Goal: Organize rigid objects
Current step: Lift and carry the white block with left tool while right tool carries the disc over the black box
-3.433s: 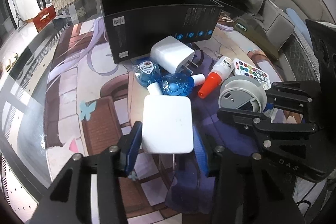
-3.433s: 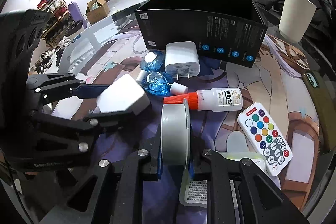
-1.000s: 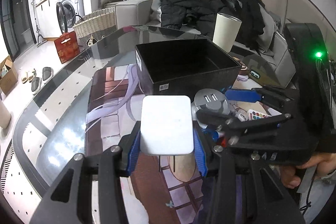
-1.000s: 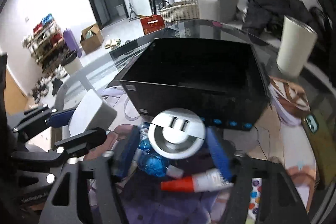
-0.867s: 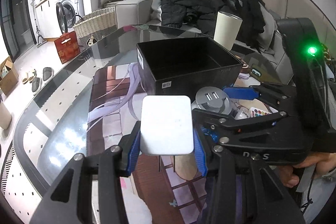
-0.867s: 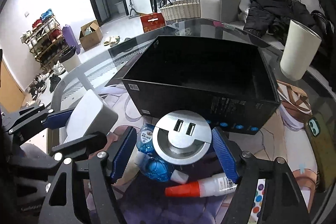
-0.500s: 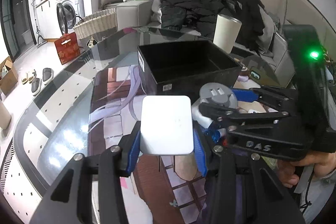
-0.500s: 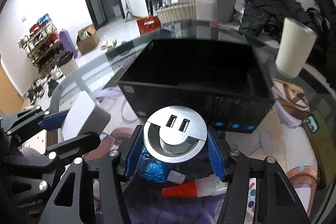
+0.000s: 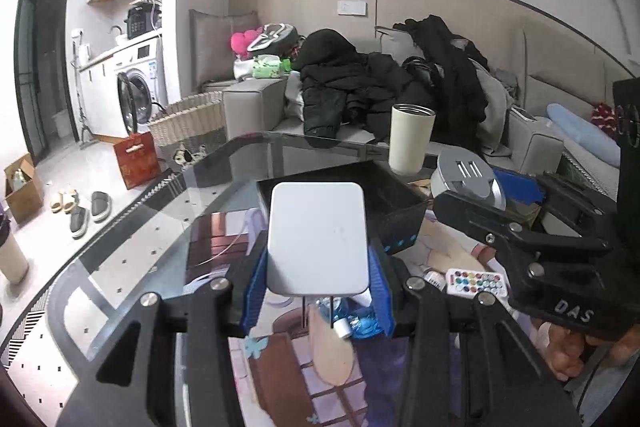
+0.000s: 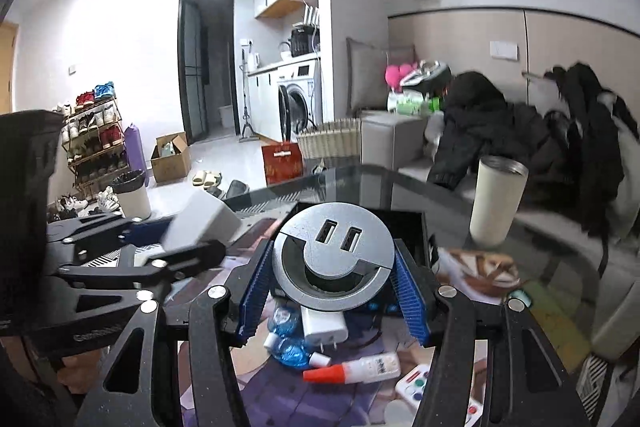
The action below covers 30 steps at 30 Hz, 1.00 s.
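Two grippers are each carrying one item, both raised above the glass table (image 9: pixel 132 239), on the near side of the black box (image 9: pixel 400 195). Left gripper (image 9: pixel 318 287) is clamping a flat white rounded-rectangle block (image 9: pixel 318 239) between its blue pads (image 9: pixel 380 291), the block covering part of the black box's near-left corner in the left wrist view. Right gripper (image 10: pixel 332 287) is clamping a round silver dual-USB hub (image 10: pixel 332 259), its jaws having just been closing onto it, hub face tilted toward the camera, sitting in front of the black box's open top. Below the hub, near the box's front wall: white plug charger (image 10: pixel 324 327), blue bottles (image 10: pixel 290 347), orange-capped glue bottle (image 10: pixel 356 369), colour-button remote (image 9: pixel 476 281). Cream tumbler (image 10: pixel 496 199) is standing behind the box, probably on the table edge; blur there.
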Motion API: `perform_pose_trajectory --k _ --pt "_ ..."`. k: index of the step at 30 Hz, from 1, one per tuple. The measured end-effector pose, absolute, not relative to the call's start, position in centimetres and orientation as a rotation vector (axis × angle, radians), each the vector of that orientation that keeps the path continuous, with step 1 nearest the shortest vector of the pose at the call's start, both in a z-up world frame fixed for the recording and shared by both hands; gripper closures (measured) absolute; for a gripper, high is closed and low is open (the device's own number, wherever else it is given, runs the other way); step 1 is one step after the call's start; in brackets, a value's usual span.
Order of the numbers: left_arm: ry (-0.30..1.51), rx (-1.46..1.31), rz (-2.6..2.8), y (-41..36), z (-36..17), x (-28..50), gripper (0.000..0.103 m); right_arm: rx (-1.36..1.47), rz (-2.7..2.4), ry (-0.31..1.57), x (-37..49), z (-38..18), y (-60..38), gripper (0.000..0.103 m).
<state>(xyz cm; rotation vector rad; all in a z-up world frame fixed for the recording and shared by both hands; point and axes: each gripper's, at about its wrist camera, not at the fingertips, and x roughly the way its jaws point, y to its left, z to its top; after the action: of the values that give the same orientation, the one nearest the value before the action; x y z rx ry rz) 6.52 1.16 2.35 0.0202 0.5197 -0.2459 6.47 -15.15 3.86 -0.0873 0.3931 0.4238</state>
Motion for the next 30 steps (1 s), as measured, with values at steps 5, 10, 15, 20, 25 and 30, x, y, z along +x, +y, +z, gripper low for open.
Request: perform_pose_trajectory --k 5,10,15,20,25,30 --pt "0.473 0.033 -0.235 1.1 4.4 9.5 0.060 -0.087 0.419 0.365 8.5 5.6 -15.3 0.045" --pt "0.468 0.020 -0.231 1.0 5.7 13.4 0.060 -0.094 0.393 0.351 11.6 7.0 -15.5 0.045" --pt "0.497 0.006 -0.237 0.5 5.3 16.8 0.060 -0.107 0.390 0.387 14.9 7.1 -14.8 0.045" --pt "0.664 -0.031 -0.241 0.2 3.4 20.9 0.060 -0.098 0.388 0.539 19.3 5.5 -14.4 0.045" --pt "0.816 -0.020 -0.226 -0.9 0.9 23.3 0.060 -0.086 0.380 0.728 22.7 2.7 -14.7 0.045" --pt "0.895 -0.018 -0.240 -1.9 -0.8 24.3 0.060 -0.043 0.387 0.851 24.4 0.6 -15.3 0.045"
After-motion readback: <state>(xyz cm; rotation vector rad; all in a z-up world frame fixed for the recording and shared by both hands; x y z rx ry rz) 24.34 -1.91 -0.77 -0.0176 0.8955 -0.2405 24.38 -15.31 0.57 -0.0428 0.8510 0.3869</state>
